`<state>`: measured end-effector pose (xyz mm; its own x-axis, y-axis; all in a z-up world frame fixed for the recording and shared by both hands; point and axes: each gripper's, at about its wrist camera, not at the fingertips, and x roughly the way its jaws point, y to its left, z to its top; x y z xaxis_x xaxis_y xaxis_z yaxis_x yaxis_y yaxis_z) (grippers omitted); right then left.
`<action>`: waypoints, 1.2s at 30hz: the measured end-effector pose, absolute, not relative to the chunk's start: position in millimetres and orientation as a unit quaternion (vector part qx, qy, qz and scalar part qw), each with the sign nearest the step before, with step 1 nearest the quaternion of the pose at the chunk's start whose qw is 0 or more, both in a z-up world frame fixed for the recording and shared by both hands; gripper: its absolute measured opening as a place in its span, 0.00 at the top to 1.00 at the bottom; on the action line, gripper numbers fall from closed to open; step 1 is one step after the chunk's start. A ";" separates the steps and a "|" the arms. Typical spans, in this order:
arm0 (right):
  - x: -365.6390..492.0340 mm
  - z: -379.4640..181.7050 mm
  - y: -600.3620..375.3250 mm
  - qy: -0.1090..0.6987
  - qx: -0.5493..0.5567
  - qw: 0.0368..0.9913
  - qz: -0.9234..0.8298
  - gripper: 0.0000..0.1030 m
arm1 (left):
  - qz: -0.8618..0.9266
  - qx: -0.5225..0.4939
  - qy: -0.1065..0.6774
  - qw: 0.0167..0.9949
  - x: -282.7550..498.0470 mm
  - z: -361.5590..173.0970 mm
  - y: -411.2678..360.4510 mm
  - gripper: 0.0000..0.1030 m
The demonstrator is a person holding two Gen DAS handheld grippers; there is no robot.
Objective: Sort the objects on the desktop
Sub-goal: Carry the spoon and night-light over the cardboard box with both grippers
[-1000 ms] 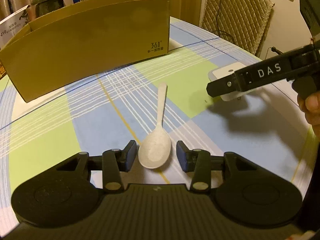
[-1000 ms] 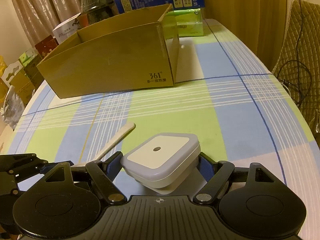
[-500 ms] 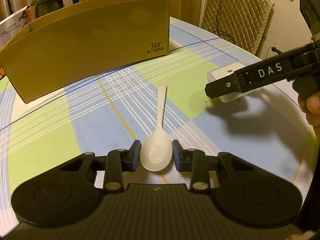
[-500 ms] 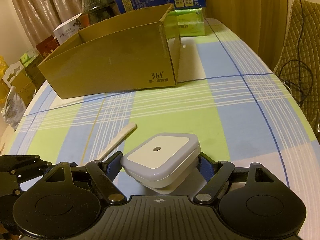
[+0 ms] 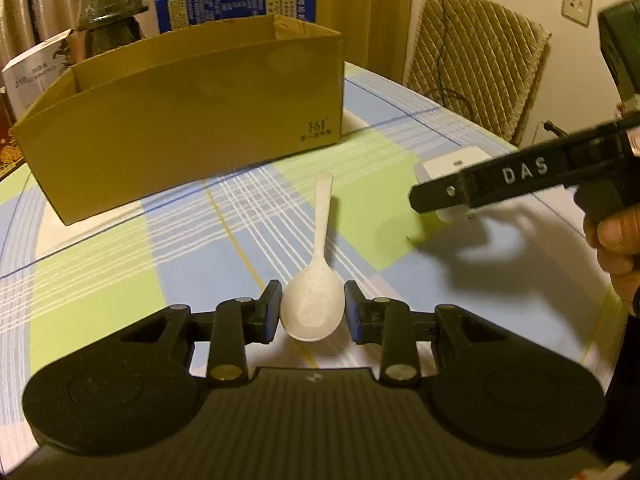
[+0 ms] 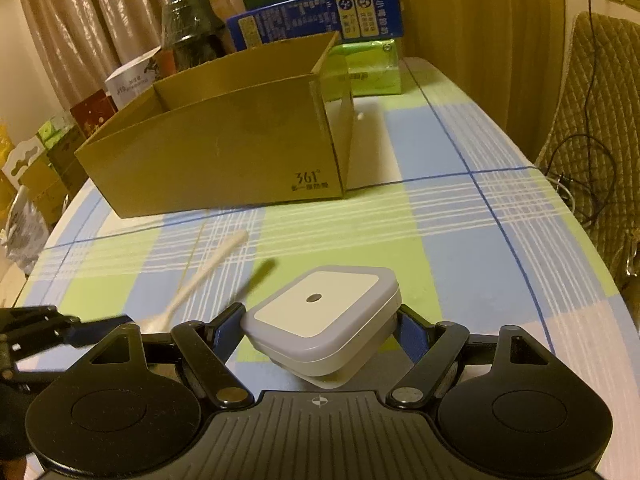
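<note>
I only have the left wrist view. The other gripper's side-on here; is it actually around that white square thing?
Observer: Yes. The right gripper has a finger on each side of the white square device, and the pads press its sides.
Operator: Anything behind the cardboard box?
Observer: A green packet sits past the cardboard box, at its open right end.
Operator: Any objects on the table's right side?
Observer: None; only bare checked tablecloth there.

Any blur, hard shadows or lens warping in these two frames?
Left wrist view: warm dim light, the right claw casts a dark shadow on the table; box edges bow from fisheye. Right wrist view: spoon handle is smeared, with a dark streak beside it; the night light is sharp.
</note>
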<state>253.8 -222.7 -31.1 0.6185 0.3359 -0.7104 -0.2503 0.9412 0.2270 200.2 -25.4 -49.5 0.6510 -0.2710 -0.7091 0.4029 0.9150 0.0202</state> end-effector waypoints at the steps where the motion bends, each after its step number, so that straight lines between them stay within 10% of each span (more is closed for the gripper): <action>1: 251.5 -28.7 -222.2 0.404 0.052 0.899 0.164 0.26 | -0.182 0.086 0.371 0.907 200.7 -46.7 -24.3 0.73; 36: 140.9 64.8 -212.7 0.343 -0.010 0.917 0.202 0.26 | -0.043 0.002 0.371 0.928 107.8 64.4 -6.8 0.73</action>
<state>140.9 -212.7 64.8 0.6829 0.3637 -0.6336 -0.3775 0.9182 0.1203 107.8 -6.8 64.4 0.7210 -0.0786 -0.6884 0.0811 0.9963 -0.0288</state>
